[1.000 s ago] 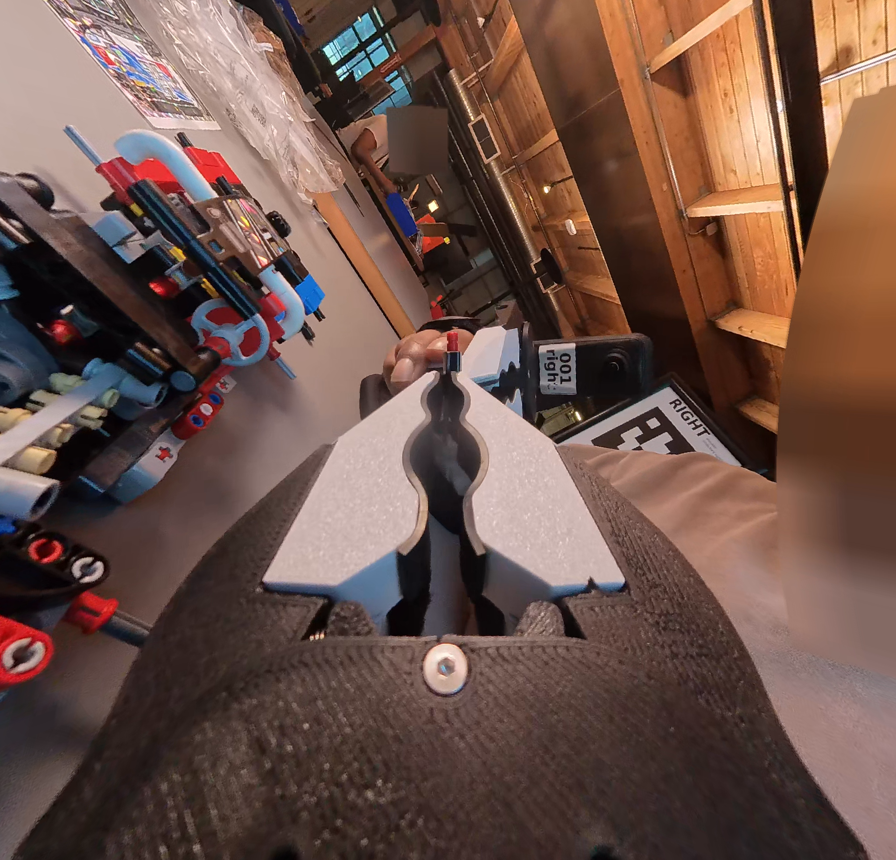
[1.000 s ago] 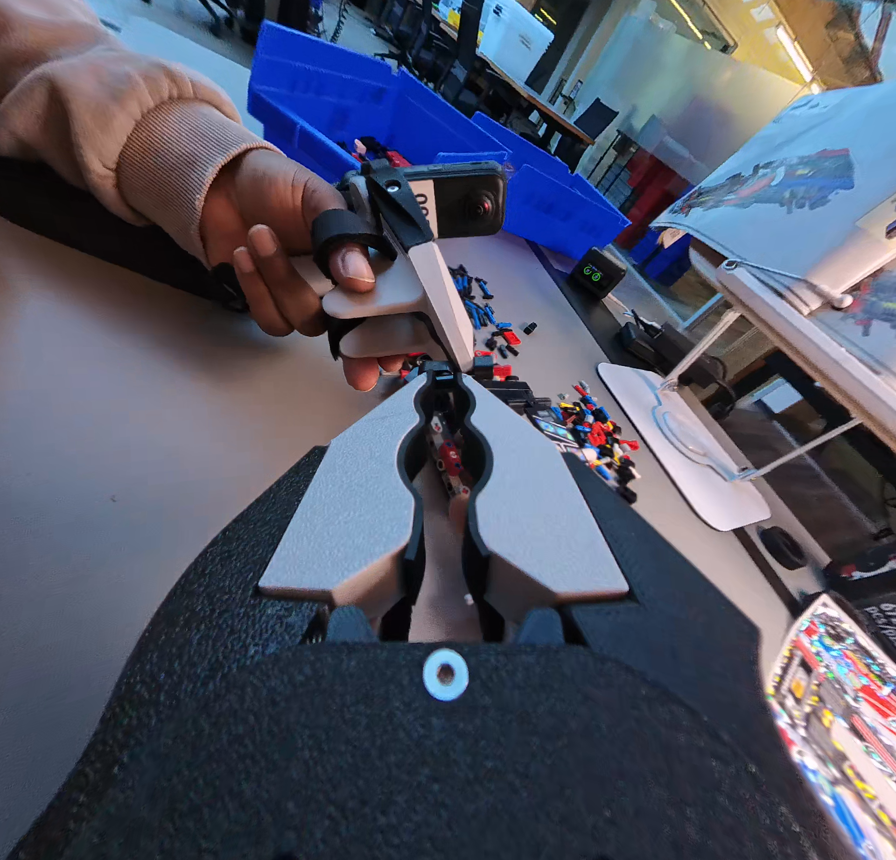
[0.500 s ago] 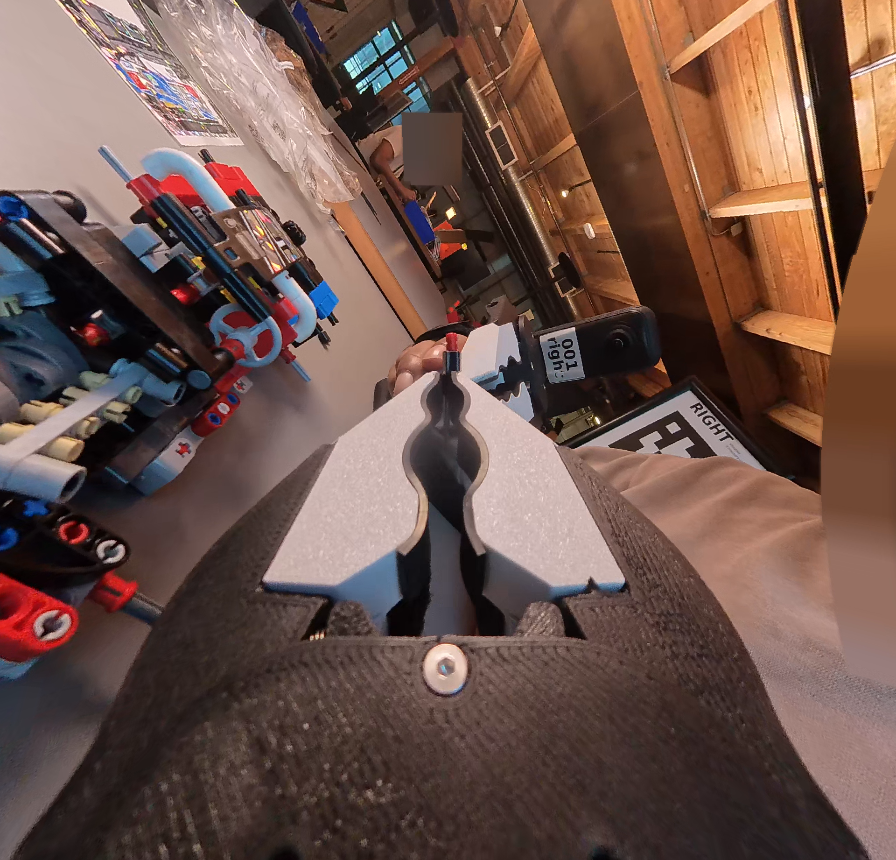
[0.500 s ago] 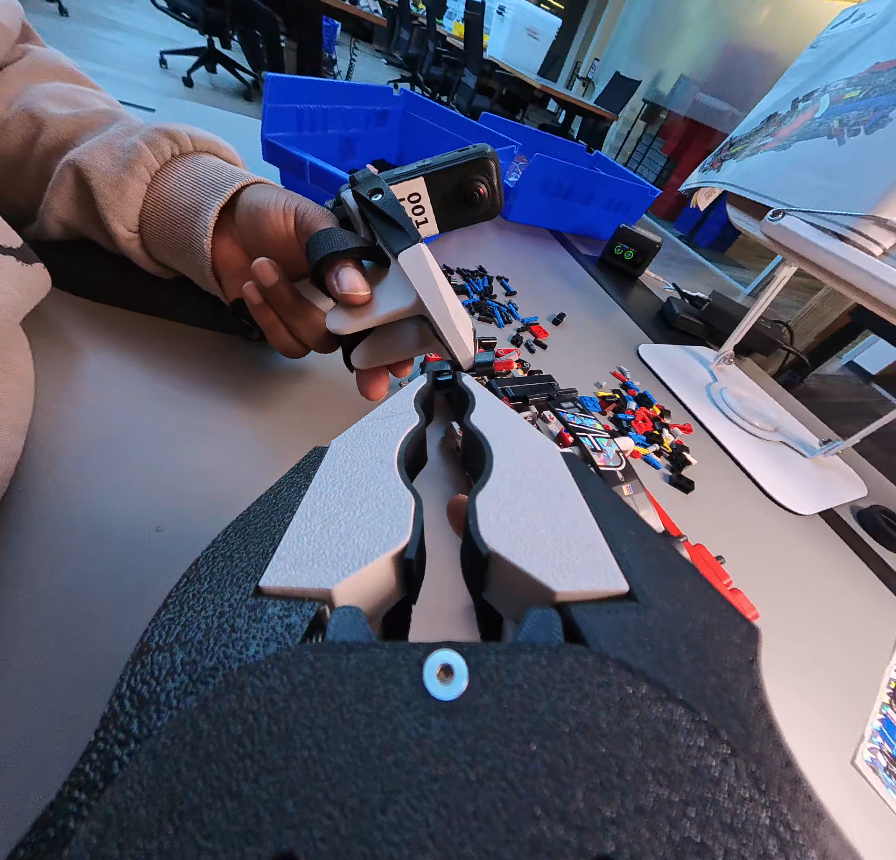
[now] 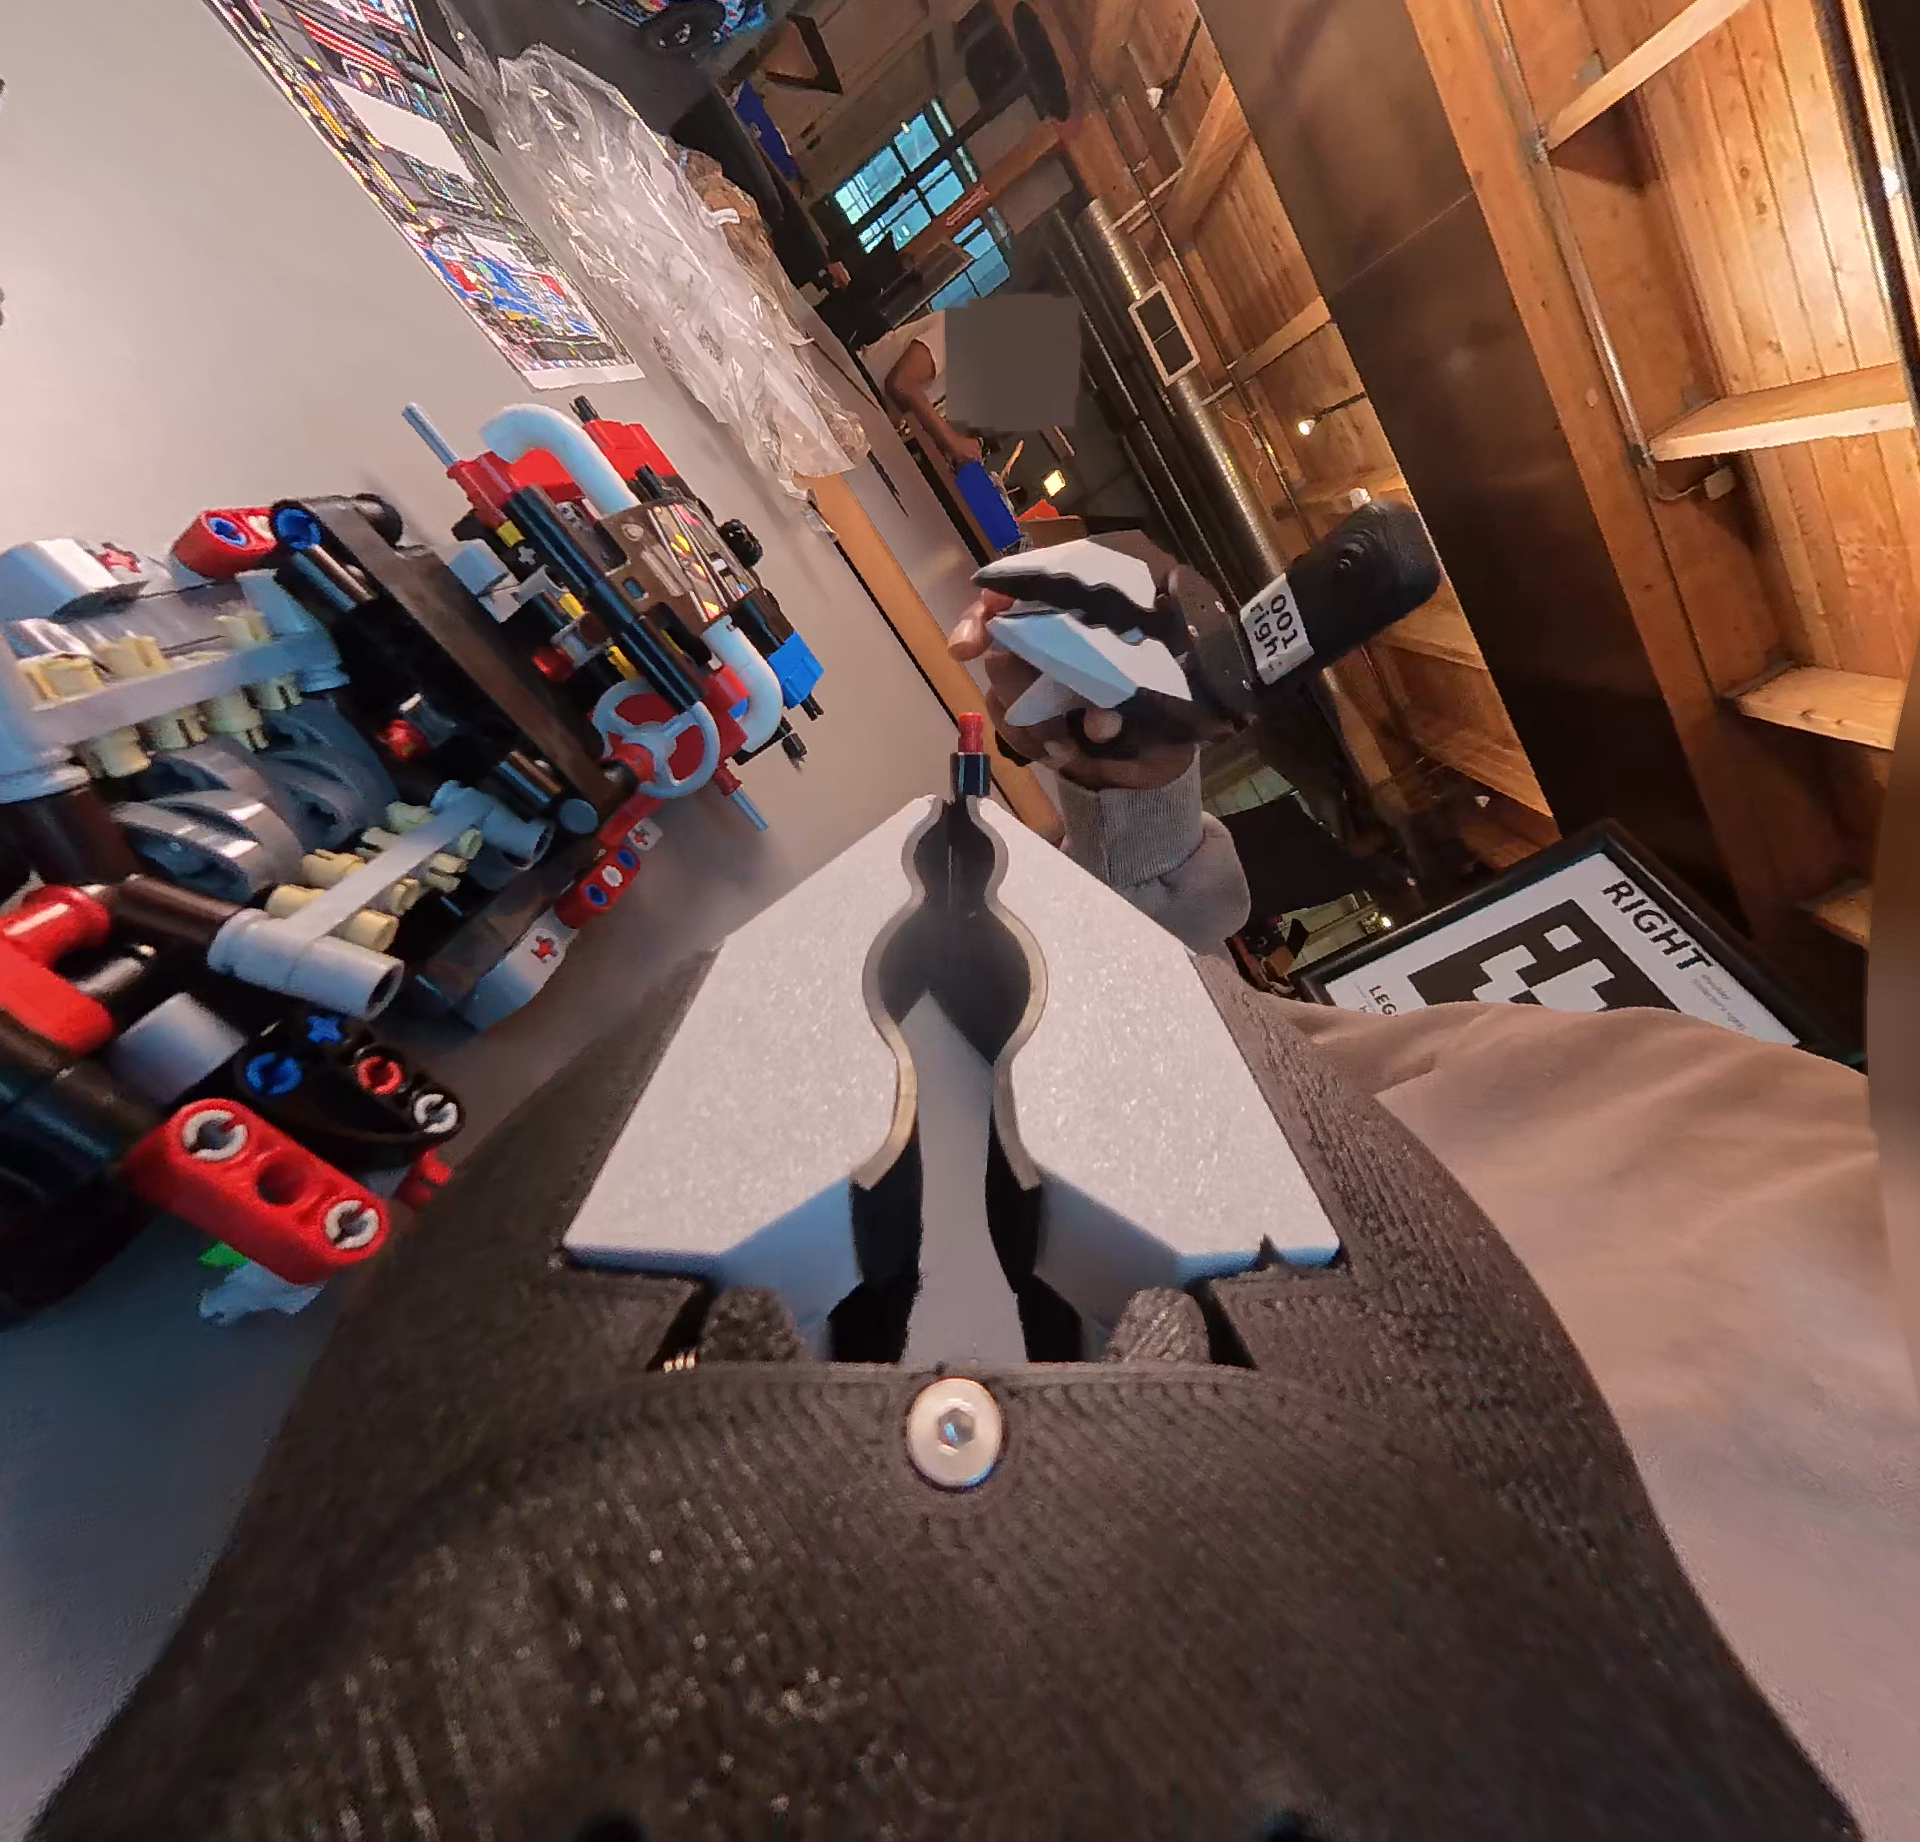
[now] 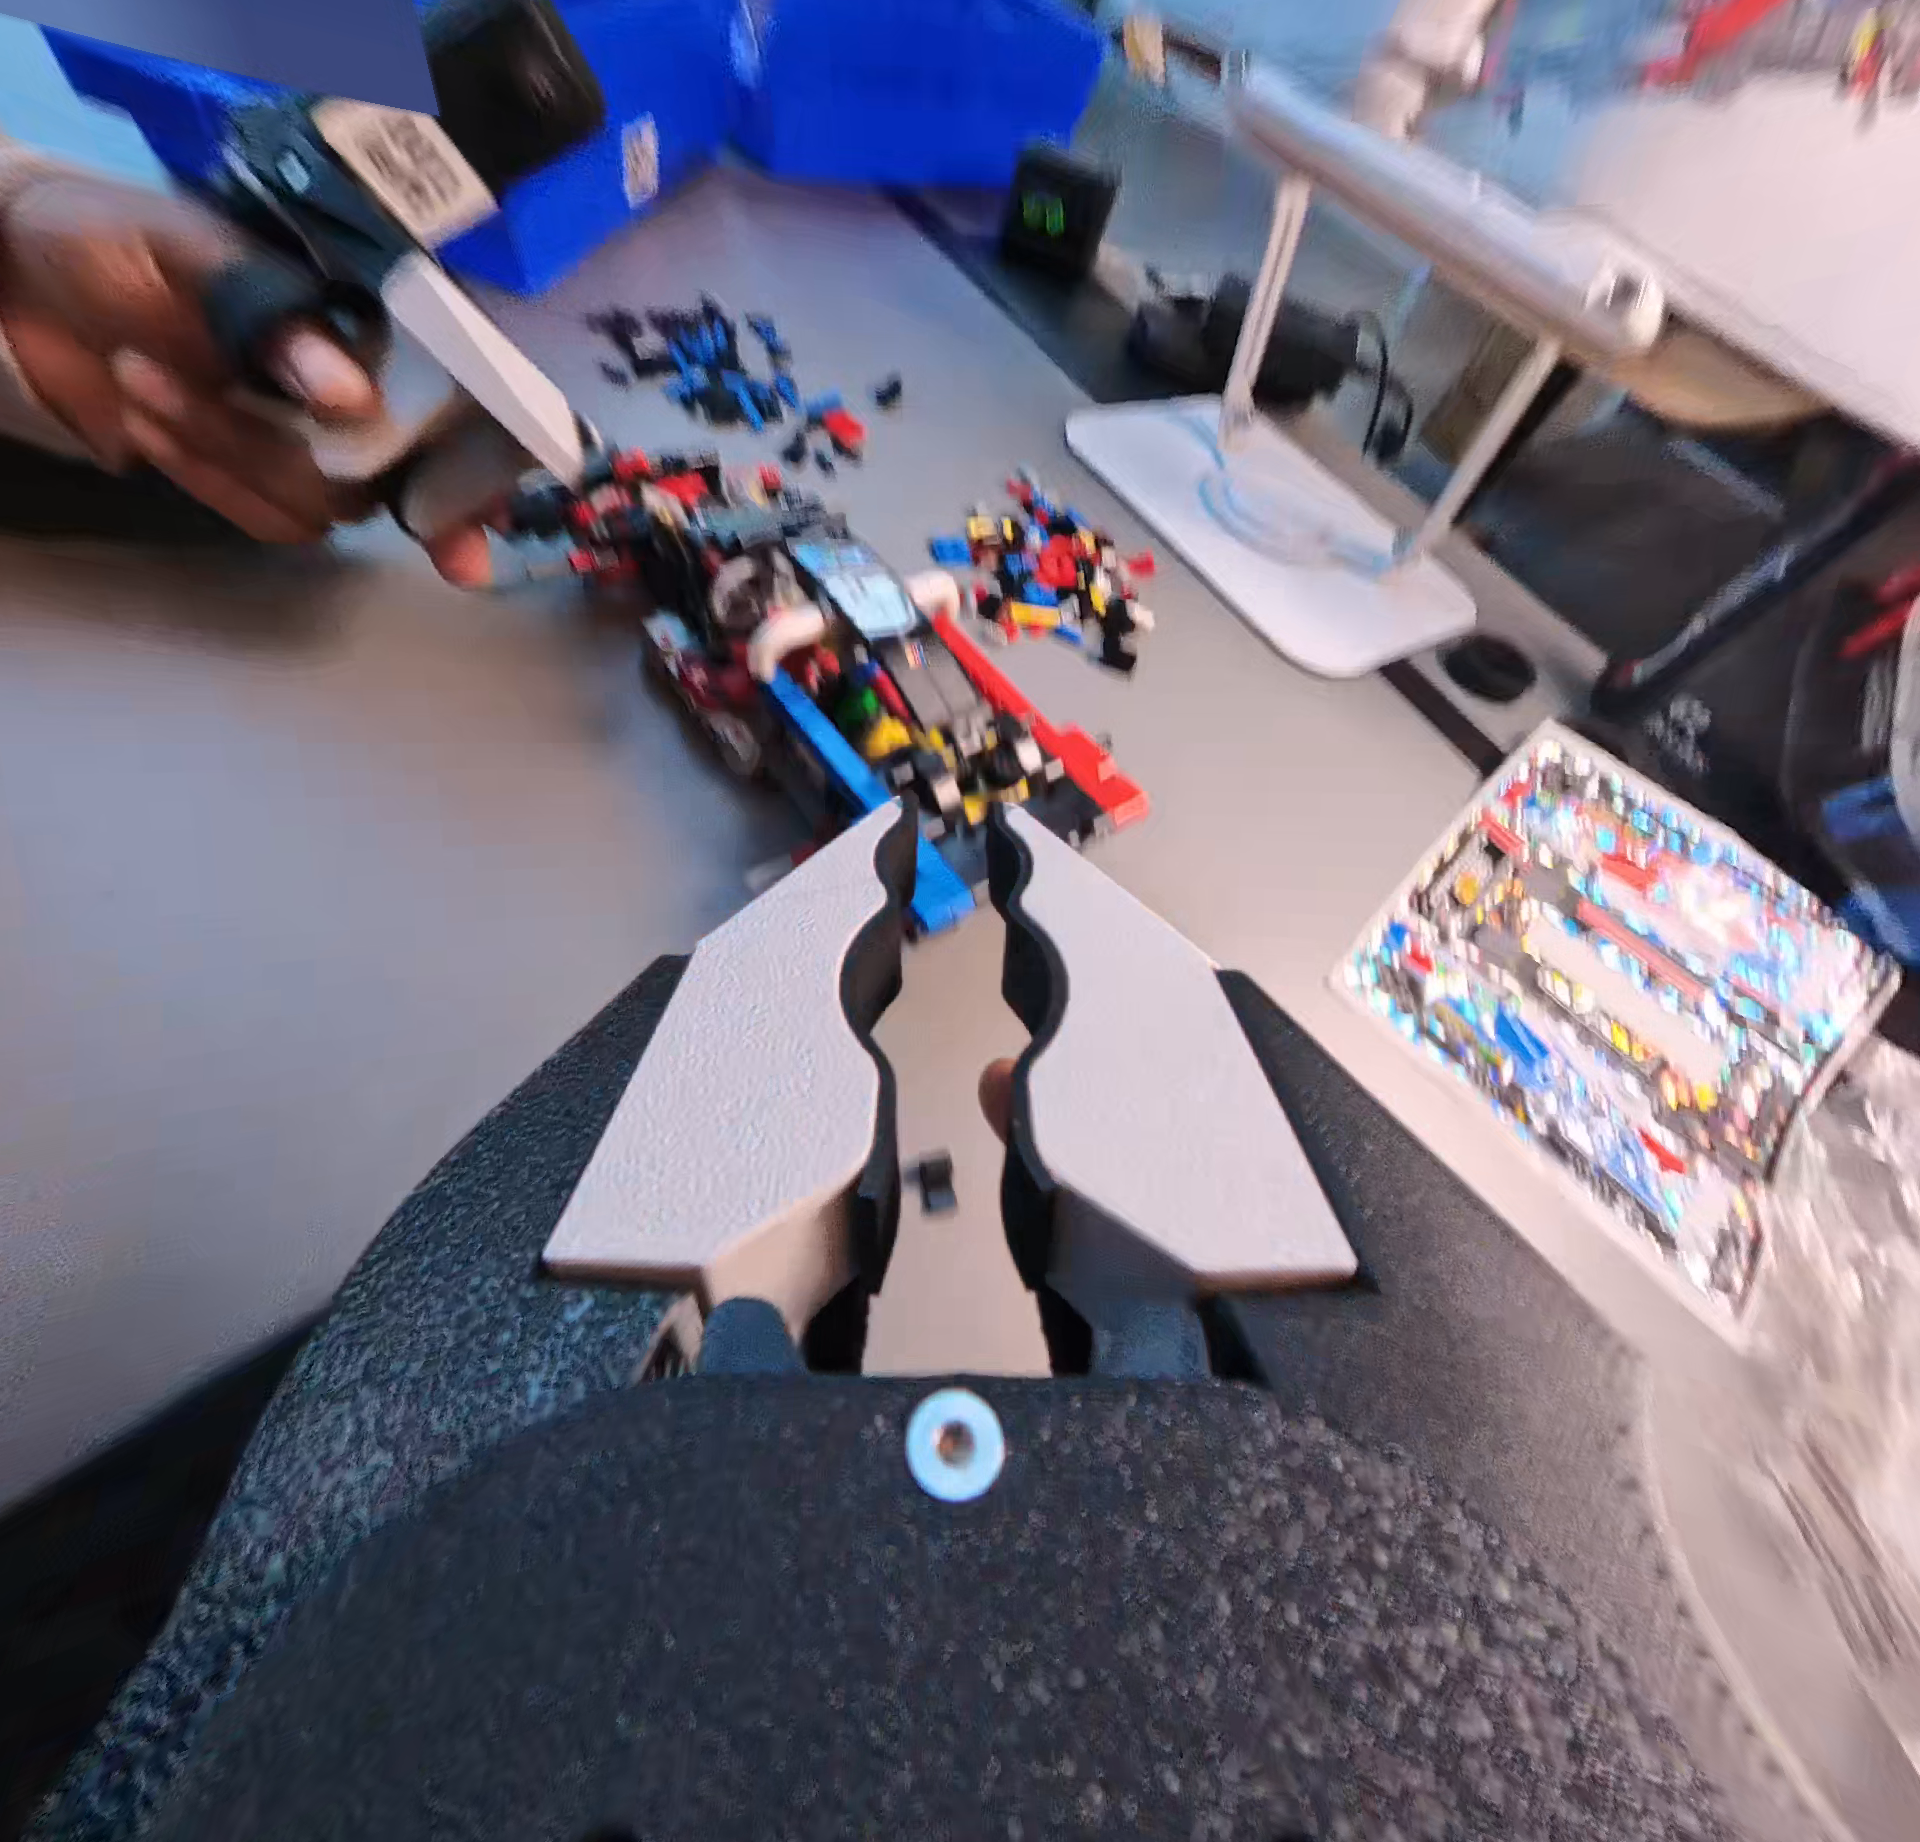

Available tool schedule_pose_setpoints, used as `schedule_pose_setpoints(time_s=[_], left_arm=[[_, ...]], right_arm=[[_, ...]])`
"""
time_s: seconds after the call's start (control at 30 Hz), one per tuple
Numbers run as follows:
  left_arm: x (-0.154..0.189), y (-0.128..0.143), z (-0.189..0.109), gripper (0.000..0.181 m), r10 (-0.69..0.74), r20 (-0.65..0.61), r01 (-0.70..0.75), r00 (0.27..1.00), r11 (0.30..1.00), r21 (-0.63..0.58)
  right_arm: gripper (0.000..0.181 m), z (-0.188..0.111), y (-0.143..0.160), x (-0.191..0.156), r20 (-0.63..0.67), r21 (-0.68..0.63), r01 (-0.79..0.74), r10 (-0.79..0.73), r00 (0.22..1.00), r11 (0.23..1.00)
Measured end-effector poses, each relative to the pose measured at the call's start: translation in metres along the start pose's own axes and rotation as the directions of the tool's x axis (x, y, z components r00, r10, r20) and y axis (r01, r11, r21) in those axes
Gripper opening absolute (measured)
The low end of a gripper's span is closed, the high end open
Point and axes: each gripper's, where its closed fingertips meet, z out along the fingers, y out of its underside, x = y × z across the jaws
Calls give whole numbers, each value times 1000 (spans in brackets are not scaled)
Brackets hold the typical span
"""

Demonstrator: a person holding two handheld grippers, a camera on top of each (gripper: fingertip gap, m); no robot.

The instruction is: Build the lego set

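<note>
My left gripper [image 5: 961, 805] is shut on a small black pin with a red tip [image 5: 968, 758], which sticks out past the fingertips. The part-built Lego car [image 5: 436, 753] lies to its left on the grey table. In the blurred right wrist view the left gripper [image 6: 577, 457] is at the far end of the car [image 6: 862, 691]. My right gripper [image 6: 951, 821] is open and empty, just short of the car's near end. It also shows in the left wrist view [image 5: 987, 603], apart from the pin.
A pile of loose mixed pieces [image 6: 1049, 577] and a blue-black pile [image 6: 727, 369] lie beyond the car. Blue bins [image 6: 852, 57] stand at the back. A white stand base [image 6: 1268, 535] and a sticker sheet [image 6: 1600, 1013] are to the right. Clear plastic bags [image 5: 675, 265] lie farther off. Some 15 cm of space lies between my two pairs of fingers.
My right gripper has opened and pulled back from the left gripper's tip. The left gripper keeps the pin and has swung toward the car.
</note>
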Motion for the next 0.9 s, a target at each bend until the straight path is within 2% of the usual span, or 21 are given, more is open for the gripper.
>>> schedule_pose_setpoints(time_s=[0.07,0.13,0.2,0.33,0.47,0.63,0.77,0.9], left_arm=[[-1,1,1,0,0,0,0,1000,1000,-3],[0,2,1,0,3,-1,-3,1000,1000,-4],[1,2,1,0,14,-4,-14,1000,1000,-2],[6,1,0,0,40,-21,-40,999,999,4],[5,0,-1,0,30,-28,-29,999,999,14],[7,-1,-2,0,15,-50,-14,999,1000,18],[7,-1,-2,0,8,-63,-7,998,1000,22],[8,-3,-3,0,4,-71,-2,997,999,33]], right_arm=[[11,-7,42,6,27,-211,-8,14,1000,977],[11,-11,71,5,67,-341,-5,29,997,940],[16,-13,86,-7,147,-410,-27,95,984,912],[19,-7,112,-7,167,-508,17,79,983,861],[19,-2,119,2,141,-533,4,84,986,846],[12,8,112,41,10,-462,-148,172,985,874],[13,24,112,35,48,-481,-132,176,983,867],[15,35,115,37,26,-491,-120,152,988,863]])
